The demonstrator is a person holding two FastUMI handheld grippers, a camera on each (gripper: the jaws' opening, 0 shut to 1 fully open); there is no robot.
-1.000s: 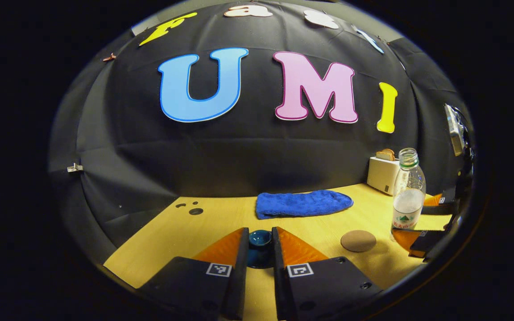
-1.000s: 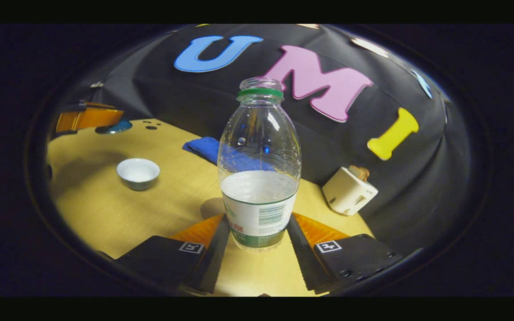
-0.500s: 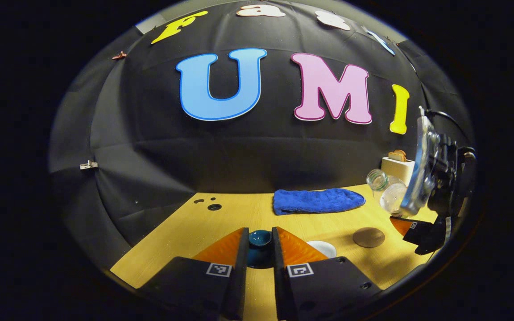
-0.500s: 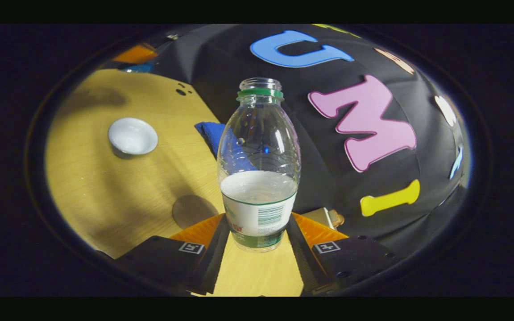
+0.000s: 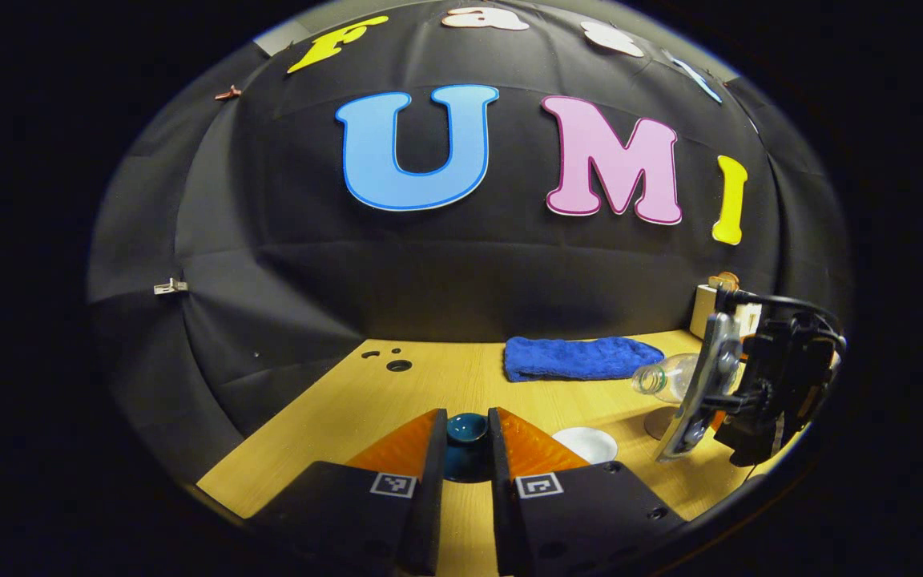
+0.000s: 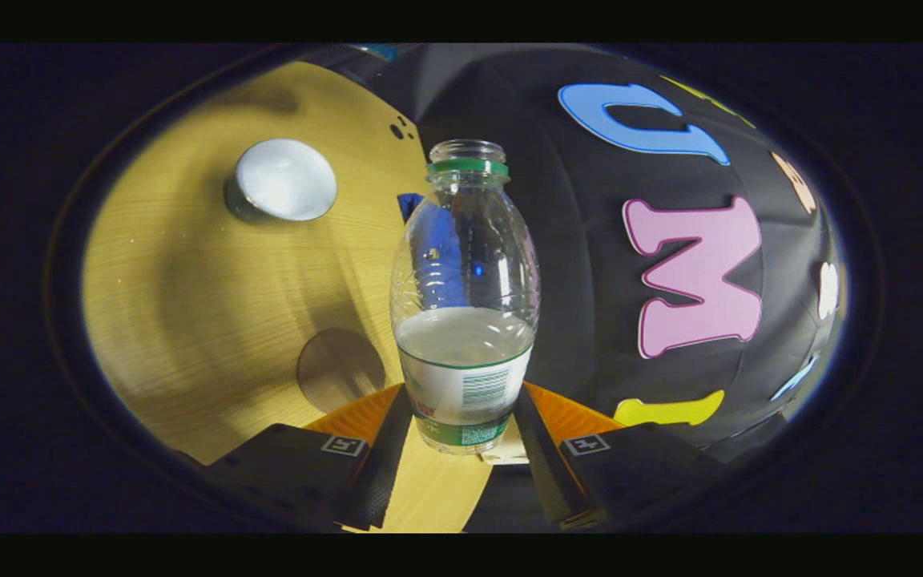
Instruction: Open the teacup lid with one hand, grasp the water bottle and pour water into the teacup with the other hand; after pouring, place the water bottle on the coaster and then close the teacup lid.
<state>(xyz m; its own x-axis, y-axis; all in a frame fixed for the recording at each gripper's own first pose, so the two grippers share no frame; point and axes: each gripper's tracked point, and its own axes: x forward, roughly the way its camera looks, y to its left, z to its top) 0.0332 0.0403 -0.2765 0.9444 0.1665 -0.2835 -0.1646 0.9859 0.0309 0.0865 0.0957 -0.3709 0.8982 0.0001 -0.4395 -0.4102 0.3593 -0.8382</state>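
Left tongs (image 5: pixel 467 437): closed down on the dark teal lid (image 5: pixel 467 427), one finger pressed against each side of it. The lid is held up off the desk (image 5: pixel 429 385), ahead of the camera.

Right tongs (image 6: pixel 461 429): clamped on the lower, labelled part of the bottle (image 6: pixel 465 296), both fingers against its sides. The bottle is uncapped, with a green ring at the neck, and roughly the lower half is filled with water. In the left gripper view the right tongs (image 5: pixel 730 421) are seen at the far right, raised above the desk and rolled over, with the bottle (image 5: pixel 666 378) lying nearly level, its mouth pointed toward the cup (image 5: pixel 586 444).

Cup: white inside, uncovered, standing on the desk just right of the left tongs' fingers. In the right gripper view the cup (image 6: pixel 281 180) is seen up and left of the bottle mouth, apart from it. No stream of water can be made out.

Coaster (image 6: pixel 341 370): round, brown, flat on the desk, bare, near the bottle's base in the right gripper view.

Also noted: a blue cloth (image 5: pixel 582 357) at the back of the desk.
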